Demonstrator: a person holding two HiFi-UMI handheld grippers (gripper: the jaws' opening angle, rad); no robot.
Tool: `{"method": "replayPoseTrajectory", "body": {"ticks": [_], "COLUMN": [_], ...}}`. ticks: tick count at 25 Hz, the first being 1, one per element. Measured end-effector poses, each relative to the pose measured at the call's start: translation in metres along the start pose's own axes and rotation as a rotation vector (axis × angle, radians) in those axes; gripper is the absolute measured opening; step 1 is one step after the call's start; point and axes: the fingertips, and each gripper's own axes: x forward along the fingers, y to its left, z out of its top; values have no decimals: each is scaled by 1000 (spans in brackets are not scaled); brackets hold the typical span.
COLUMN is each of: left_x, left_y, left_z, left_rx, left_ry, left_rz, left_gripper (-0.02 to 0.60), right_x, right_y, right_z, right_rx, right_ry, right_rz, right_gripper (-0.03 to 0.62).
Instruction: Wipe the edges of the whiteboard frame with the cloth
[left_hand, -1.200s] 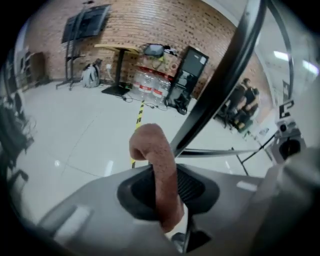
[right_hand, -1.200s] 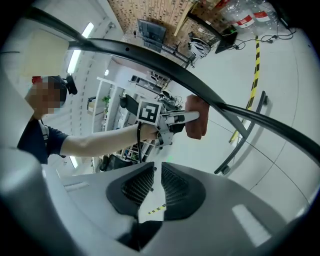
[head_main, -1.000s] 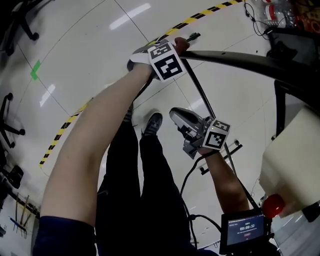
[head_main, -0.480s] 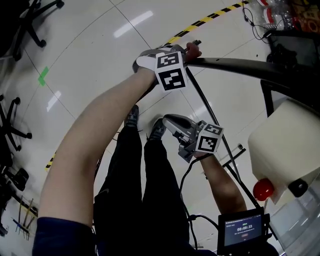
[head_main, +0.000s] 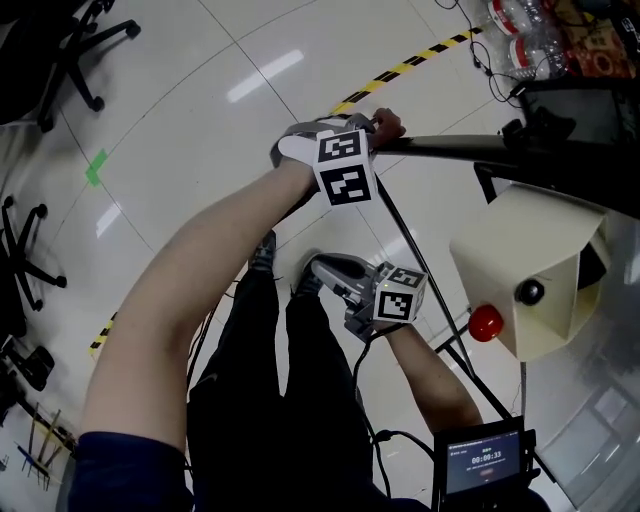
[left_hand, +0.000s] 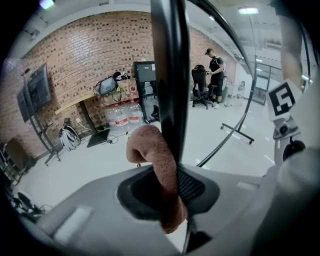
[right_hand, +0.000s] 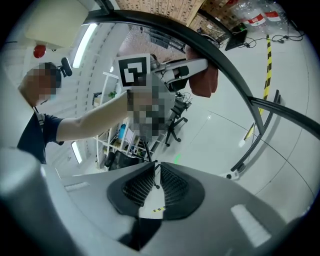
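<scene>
A reddish-brown cloth (head_main: 388, 124) is pinched in my left gripper (head_main: 375, 128), which is shut on it at the top of the head view. The cloth presses against the black whiteboard frame (head_main: 450, 148). In the left gripper view the cloth (left_hand: 157, 165) stands up between the jaws right beside the dark frame bar (left_hand: 170, 75). My right gripper (head_main: 320, 264) hangs lower, near the person's legs, shut with nothing in it (right_hand: 156, 180). From the right gripper view the cloth (right_hand: 202, 80) hangs at the curved frame edge (right_hand: 235, 75).
The whiteboard's stand legs (head_main: 440, 300) run over a glossy floor with yellow-black tape (head_main: 400, 70). Office chairs (head_main: 80, 40) stand at the left, water bottles (head_main: 520, 30) at the top right. A beige box with a red button (head_main: 530, 270) looms at the right. A person (left_hand: 216, 65) stands far off.
My left gripper has slid upward along the frame edge with the cloth still in it. The right gripper has drifted a little, still shut and empty.
</scene>
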Motion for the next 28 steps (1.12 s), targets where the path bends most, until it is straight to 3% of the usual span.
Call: {"method": "replayPoseTrajectory", "body": {"ticks": [6, 13, 19, 24, 28], "left_x": [-28, -60, -89, -112, -127], "left_y": [3, 2, 0, 4, 7], "left_z": [29, 48, 69, 94, 113], "left_rx": [31, -19, 24, 79, 134], "left_ry": [-29, -76, -74, -70, -65], "left_rz": [-21, -46, -75, -103, -111], "left_gripper": [75, 75, 75, 77, 77], "right_x": [5, 31, 39, 31, 24], "right_y": [30, 61, 97, 115, 123], "right_z": [1, -3, -4, 3, 22], "right_rx": [-55, -132, -140, -222, -256], "right_ry": [51, 147, 147, 205, 179], "right_rz": [-14, -53, -92, -122, -178], "right_gripper": [37, 35, 31, 31, 28]}}
